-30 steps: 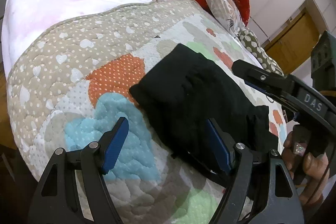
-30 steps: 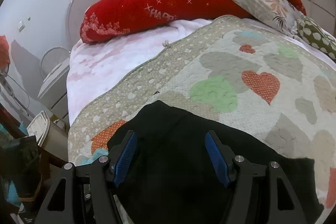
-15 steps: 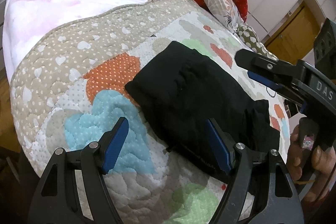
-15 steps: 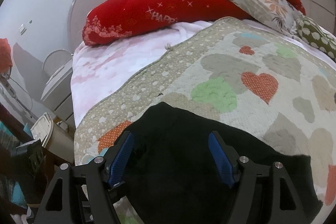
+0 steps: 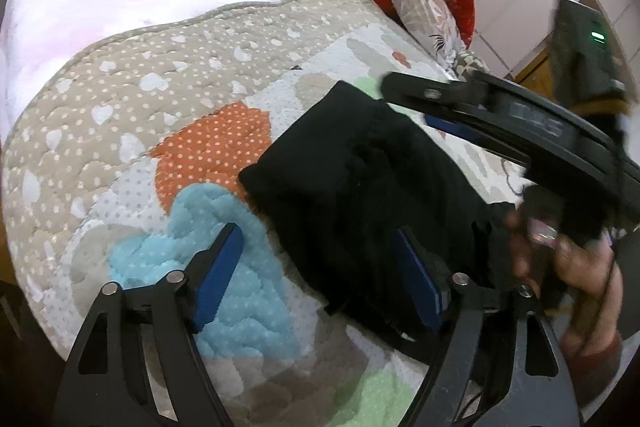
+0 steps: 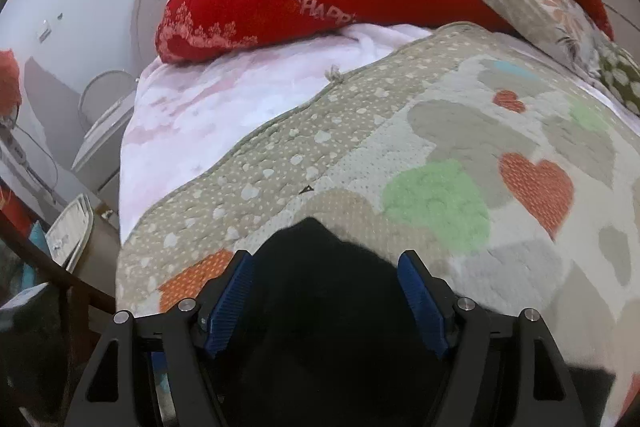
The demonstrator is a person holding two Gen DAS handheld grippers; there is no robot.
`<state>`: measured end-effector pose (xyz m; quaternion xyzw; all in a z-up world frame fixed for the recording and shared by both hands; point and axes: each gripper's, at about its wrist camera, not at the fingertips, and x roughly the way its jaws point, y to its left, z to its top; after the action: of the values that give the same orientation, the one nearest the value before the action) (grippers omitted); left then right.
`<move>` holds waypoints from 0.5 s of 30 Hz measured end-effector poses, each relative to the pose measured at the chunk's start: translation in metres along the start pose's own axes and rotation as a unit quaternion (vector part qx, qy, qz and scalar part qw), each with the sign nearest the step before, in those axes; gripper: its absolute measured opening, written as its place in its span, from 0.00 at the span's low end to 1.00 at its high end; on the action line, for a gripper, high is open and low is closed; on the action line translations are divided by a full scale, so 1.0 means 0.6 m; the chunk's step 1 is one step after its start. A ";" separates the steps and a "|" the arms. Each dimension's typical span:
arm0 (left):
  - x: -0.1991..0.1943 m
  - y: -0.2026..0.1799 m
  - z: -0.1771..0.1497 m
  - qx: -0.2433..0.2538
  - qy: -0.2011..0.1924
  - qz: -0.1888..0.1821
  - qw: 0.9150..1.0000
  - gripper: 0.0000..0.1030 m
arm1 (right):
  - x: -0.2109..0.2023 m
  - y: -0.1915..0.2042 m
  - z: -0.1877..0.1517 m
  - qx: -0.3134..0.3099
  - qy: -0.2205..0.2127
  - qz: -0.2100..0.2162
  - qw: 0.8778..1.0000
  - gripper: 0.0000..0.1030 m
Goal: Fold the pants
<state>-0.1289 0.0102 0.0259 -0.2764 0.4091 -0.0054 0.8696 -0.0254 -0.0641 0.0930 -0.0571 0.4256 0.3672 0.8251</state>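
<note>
Now, pants: a black folded bundle, the pants [image 5: 360, 187] lie on the quilt [image 5: 160, 99] of the bed, over its orange and blue patches.
Left gripper: the left gripper [image 5: 320, 279] has its jaws spread wide and grips nothing; its left pad sits over the blue patch, clear of the cloth, while its right pad sits over the near edge of the pants. Whether that pad touches the cloth cannot be told.
Right gripper: in the left wrist view the right gripper [image 5: 404, 95] reaches across the far end of the pants, held by a hand [image 5: 560, 259] at the right edge, blurred. In its own view the right gripper [image 6: 326, 295] is wide open and empty, with the pants [image 6: 320, 307] filling the space between and below its blue pads; the bundle's far corner juts out just beyond the fingertips.
Quilt: beige border with white hearts, inner part with grey, green, orange and blue hearts.
Sheet: a pale pink sheet [image 6: 224, 107] lies beyond the quilt's edge.
Pillows: a long red pillow [image 6: 304, 3] lies at the head of the bed, touching a floral pillow [image 6: 540, 7] on its right.
</note>
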 end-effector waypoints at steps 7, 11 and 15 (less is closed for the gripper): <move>0.015 0.007 0.006 0.005 -0.017 -0.046 0.999 0.83 | 0.081 -0.023 -0.004 0.035 0.027 0.035 0.998 0.54; 0.008 0.006 0.017 0.007 -0.019 -0.064 0.998 0.40 | 0.032 -0.051 -0.010 0.091 -0.028 0.080 0.992 0.34; -0.048 -0.036 0.023 0.047 -0.057 -0.108 0.991 0.32 | -0.076 -0.077 -0.017 0.122 -0.100 0.128 0.979 0.27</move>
<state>-0.1334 0.0049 0.0638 -0.2776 0.3262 -0.1031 0.8977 -0.0190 -0.1271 0.1105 0.1356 0.3865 0.4190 0.8104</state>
